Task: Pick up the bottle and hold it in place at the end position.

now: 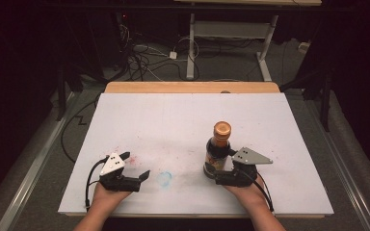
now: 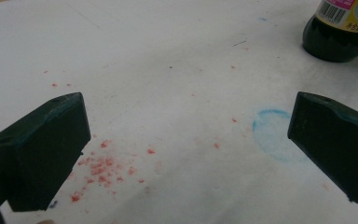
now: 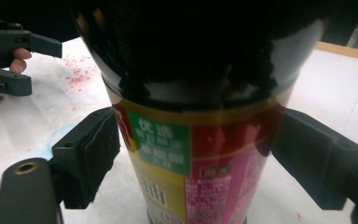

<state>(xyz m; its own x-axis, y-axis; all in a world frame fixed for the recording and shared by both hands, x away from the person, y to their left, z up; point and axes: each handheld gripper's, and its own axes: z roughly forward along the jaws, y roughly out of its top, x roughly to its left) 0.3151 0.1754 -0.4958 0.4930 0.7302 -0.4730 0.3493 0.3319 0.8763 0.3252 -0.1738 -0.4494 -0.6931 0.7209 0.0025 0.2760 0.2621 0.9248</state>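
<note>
the right gripper is pinching the bottle low on its label; left gripper, left of the bottle, spread and empty. next: a firm squeeze, then lift.

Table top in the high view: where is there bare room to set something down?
The whole far half of the white table, up to the wooden edge, is bare. The strip between the left gripper and the bottle is free apart from stains. The near right is crowded: the right gripper surrounds the bottle.

Dark sauce bottle stands upright; orange cap; table's right.
</note>
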